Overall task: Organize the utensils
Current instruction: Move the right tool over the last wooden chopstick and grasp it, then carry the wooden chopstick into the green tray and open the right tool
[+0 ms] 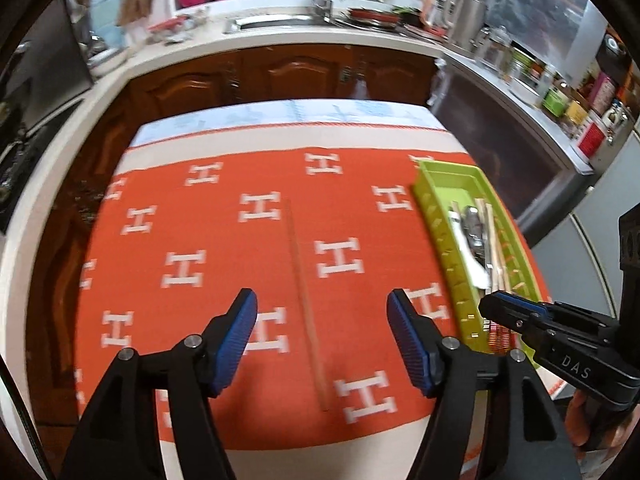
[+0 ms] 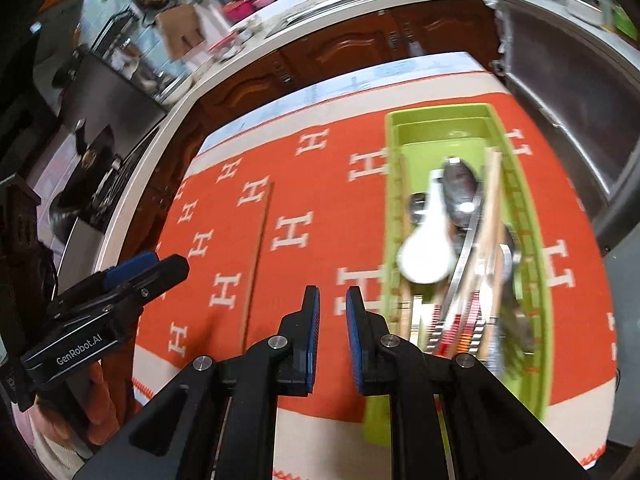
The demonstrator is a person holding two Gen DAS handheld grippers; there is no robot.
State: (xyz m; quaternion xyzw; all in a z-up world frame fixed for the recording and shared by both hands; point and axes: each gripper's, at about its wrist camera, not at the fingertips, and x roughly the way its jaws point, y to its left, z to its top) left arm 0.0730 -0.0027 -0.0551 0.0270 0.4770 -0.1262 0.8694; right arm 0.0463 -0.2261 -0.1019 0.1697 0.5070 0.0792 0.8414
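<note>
Left wrist view shows my left gripper [image 1: 322,344] spread wide and empty above one chopstick [image 1: 306,304] at frame centre, my right gripper [image 2: 332,336] nearly closed on nothing, the green tray [image 1: 436,216] of utensils [image 2: 460,240] at right.

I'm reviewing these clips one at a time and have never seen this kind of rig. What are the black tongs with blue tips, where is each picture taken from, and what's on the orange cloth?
There is no robot here: a person holds a two-finger gripper in each hand, and a fisheye camera on each looks along its fingers. One picture comes from the left gripper, whose jaws stand wide apart with nothing between them. The other comes from the right gripper, whose jaws leave only a narrow gap and also hold nothing. Each gripper shows at the edge of the other's picture. On the orange tablecloth lies one loose chopstick. To its right a green tray holds spoons and chopsticks, among them a white spoon; motion blur hides an exact count.
</note>
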